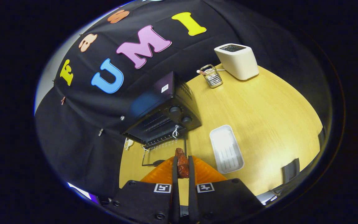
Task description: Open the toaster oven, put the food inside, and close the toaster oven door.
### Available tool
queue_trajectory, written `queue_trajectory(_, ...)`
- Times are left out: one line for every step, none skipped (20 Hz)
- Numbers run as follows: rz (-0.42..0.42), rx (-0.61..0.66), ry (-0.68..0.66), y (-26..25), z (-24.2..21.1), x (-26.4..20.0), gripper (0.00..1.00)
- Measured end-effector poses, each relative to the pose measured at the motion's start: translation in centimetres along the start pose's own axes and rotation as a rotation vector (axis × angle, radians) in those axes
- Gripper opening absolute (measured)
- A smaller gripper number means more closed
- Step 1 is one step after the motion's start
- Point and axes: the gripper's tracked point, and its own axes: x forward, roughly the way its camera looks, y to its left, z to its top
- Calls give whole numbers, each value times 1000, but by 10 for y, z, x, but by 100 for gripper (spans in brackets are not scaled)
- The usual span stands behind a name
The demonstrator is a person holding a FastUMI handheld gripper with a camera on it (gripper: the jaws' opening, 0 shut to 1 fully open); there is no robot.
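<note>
Gripper (182, 169) fingers clenched on one piece of food (182, 165) before one open toaster oven (163, 113), beside one white tray (226, 148)

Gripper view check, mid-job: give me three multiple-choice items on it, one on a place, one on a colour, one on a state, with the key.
1. Where does the white tray lie?
A. on the table beside the toaster oven
B. inside the toaster oven
C. on top of the toaster

2. What colour is the pop-up toaster?
A. black
B. cream white
C. red

3. What is the gripper doing?
A. hanging open
B. shut on the food
C. gripping the door handle

Key: 1 A, the tray rests on the wooden table next to the toaster oven. 2 B, its body is pale cream. 3 B, the jaws press the brown food from both sides, ahead of the open oven door.
</note>
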Motion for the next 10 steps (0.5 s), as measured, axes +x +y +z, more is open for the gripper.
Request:
queue_trajectory(9, 1, -10, 14, -3, 2, 15)
queue_trajectory(17, -2, -17, 27, -7, 5, 15)
queue_trajectory(28, -6, -26, 41, -8, 9, 15)
queue_trajectory(41, -8, -31, 53, -10, 14, 15)
queue_trajectory(55, -5, -41, 66, -9, 18, 15)
queue_trajectory(67, 0, -57, 77, -7, 24, 15)
queue_trajectory(75, 7, -69, 85, -6, 33, 15)
queue_trajectory(83, 12, -75, 92, -6, 44, 15)
queue_trajectory(86, 15, -81, 97, -5, 56, 15)
queue_trajectory(90, 14, -86, 101, -4, 68, 15)
